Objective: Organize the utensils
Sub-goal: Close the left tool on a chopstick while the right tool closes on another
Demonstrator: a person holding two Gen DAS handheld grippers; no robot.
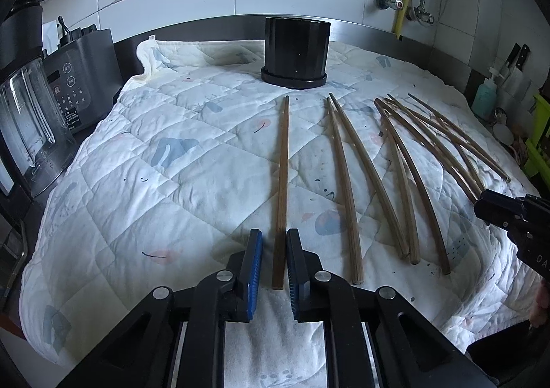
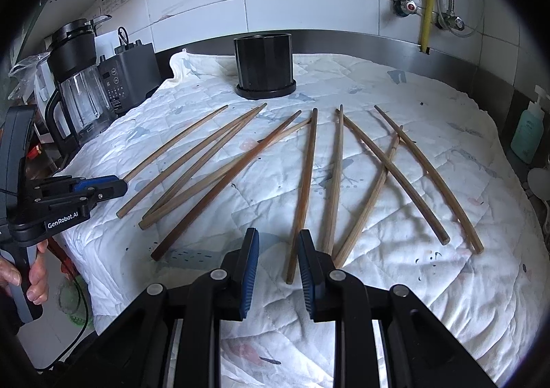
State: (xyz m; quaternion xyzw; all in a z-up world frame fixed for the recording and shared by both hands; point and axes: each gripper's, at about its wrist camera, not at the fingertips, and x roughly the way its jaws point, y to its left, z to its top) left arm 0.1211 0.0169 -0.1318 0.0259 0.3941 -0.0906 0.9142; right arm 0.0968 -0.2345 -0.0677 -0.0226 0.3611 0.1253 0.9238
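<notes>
Left gripper [image 1: 274, 247] straddles a chopstick [image 1: 282, 181], jaws parted, not clamped. Right gripper [image 2: 278, 245], likewise parted, flanks another chopstick [image 2: 302, 195] on the quilt [image 2: 412, 285].

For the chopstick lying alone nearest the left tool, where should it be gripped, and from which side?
Grip the single chopstick at its thick near end, coming from the near edge of the quilt along its length. It lies flat, pointing at the black holder, apart from the others, and that end already sits between the left tool's open pads, one on each side.
</notes>
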